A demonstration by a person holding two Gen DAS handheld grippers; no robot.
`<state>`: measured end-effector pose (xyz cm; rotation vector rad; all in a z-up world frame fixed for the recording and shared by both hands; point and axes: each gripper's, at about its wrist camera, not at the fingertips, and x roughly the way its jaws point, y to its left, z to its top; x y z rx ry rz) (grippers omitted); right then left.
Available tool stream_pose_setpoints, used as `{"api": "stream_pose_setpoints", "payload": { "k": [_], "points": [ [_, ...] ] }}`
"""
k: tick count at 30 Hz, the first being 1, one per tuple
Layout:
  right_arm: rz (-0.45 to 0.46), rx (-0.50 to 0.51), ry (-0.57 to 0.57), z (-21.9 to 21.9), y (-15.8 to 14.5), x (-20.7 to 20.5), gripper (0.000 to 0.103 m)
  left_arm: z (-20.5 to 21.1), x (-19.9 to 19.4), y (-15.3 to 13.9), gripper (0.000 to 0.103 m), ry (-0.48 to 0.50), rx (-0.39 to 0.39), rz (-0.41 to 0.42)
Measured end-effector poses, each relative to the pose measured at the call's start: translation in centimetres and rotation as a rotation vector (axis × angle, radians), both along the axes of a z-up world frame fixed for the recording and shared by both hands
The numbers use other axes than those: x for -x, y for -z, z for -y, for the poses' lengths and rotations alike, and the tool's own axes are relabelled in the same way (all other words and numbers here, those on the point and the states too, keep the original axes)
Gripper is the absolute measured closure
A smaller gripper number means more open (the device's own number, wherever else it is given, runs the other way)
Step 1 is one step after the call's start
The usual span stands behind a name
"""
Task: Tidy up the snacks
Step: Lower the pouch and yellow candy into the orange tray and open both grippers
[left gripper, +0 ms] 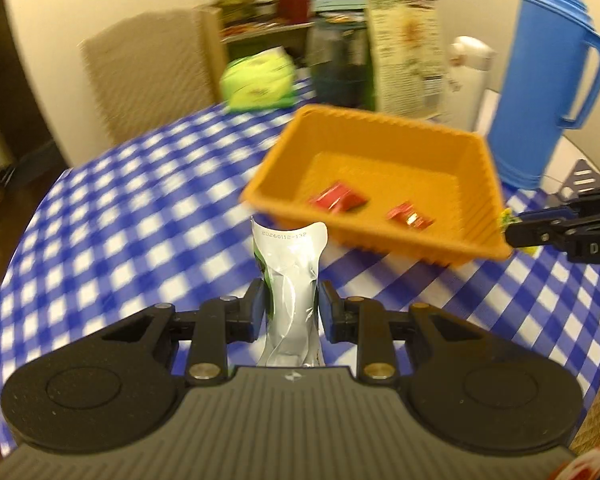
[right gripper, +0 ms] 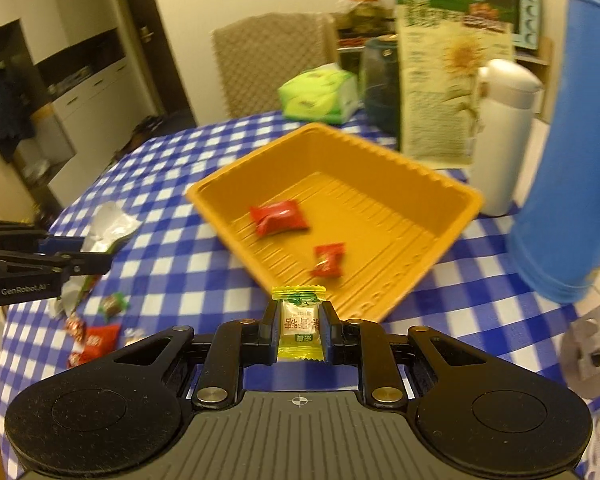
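Note:
An orange tray point(left gripper: 476, 184) point(right gripper: 452, 216) stands on the blue checked table and holds two red snack packets point(left gripper: 338, 198) point(right gripper: 278, 218), point(left gripper: 410, 216) point(right gripper: 328, 260). My left gripper point(left gripper: 292, 296) is shut on a silver and green snack pouch point(left gripper: 290, 276), held upright just short of the tray's near left wall; it also shows in the right wrist view point(right gripper: 108, 226). My right gripper point(right gripper: 299, 312) is shut on a yellow wrapped candy point(right gripper: 300, 324), just before the tray's near corner. Its fingertips point(left gripper: 516, 232) show beside the tray's right corner in the left wrist view.
Several loose candies point(right gripper: 96, 332) lie on the cloth at the left. A blue thermos jug point(left gripper: 548, 80) point(right gripper: 572, 160), a white flask point(right gripper: 504, 136), a tall seed bag point(left gripper: 408, 48) point(right gripper: 440, 80), a dark jar point(right gripper: 380, 84) and a green tissue pack point(left gripper: 258, 80) point(right gripper: 320, 94) stand behind the tray.

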<state>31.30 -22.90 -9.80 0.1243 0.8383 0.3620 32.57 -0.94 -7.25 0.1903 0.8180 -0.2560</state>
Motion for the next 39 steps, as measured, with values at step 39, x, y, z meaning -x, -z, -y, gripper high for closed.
{"api": "stream_pose_setpoints", "payload": {
  "k": [39],
  "points": [
    [0.005,-0.001,0.125,4.3,3.8,-11.4,0.083,13.6,-15.3,4.5,0.077,0.301,-0.067,-0.089]
  ]
}}
